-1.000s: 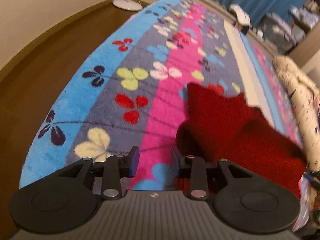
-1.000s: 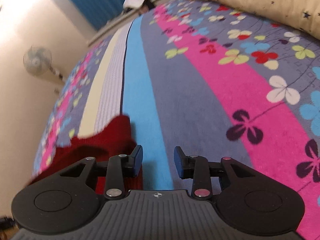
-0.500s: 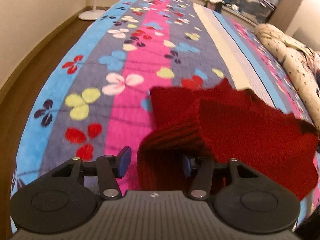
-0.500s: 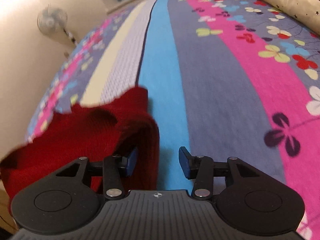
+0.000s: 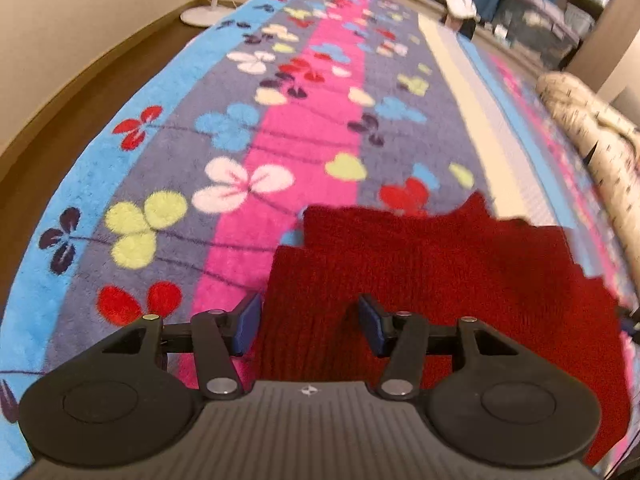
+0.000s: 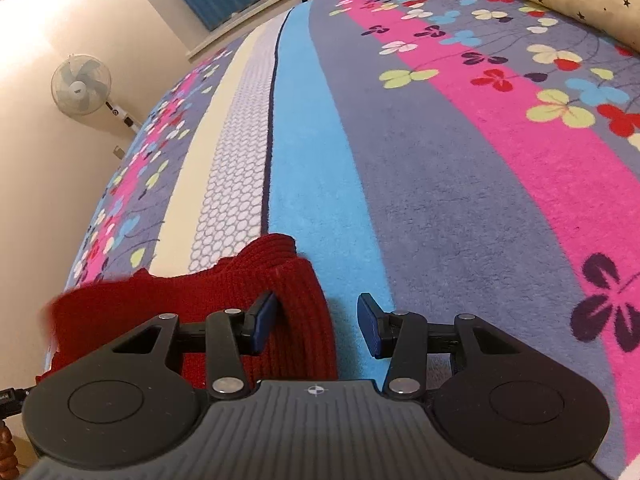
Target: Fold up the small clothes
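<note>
Lying on the blanket is the red knit, already doubled over, its ribbed edge sitting between the spread fingers of the left claw. The right claw is likewise being held spread, with the knit's folded edge just inside its left finger and bare blanket ahead. Nothing is being pinched by either claw. For a clean fold, both layers are probably best taken together near the edge, the two claws being kept level so the edges are being matched rather than skewed.
</note>
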Demonstrator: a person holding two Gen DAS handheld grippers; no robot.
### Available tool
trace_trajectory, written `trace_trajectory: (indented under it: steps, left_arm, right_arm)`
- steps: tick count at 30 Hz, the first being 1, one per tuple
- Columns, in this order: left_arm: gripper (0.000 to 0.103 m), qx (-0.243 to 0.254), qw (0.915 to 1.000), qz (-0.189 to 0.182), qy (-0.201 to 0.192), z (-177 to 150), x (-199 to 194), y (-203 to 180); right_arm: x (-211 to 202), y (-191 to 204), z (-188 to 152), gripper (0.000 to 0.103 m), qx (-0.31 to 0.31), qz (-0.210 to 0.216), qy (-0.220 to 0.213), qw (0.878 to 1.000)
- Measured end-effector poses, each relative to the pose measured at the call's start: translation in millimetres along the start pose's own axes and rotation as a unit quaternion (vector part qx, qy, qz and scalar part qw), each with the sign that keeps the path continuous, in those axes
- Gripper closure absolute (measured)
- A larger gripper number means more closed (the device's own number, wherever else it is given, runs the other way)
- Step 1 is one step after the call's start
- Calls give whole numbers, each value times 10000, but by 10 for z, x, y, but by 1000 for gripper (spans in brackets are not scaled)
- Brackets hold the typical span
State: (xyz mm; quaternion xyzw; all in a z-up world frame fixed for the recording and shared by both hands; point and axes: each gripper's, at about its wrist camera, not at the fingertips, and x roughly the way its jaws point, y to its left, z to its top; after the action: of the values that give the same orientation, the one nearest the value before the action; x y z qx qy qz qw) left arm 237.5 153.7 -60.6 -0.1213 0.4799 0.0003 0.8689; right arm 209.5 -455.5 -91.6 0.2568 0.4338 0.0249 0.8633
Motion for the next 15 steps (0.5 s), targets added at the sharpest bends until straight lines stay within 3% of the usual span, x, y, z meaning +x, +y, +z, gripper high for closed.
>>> trace_trajectory:
  steps: [6,15]
  left_arm:
    - [42,-311,9994,-136,78,-17,-1,111]
    - [42,-316,9994,-96,51,-47,-58,127]
  right_arm:
    - [-19,-10,2,56,-8,15,67,10000]
    - [-100,-24,-54,56,-67,107,194,9997]
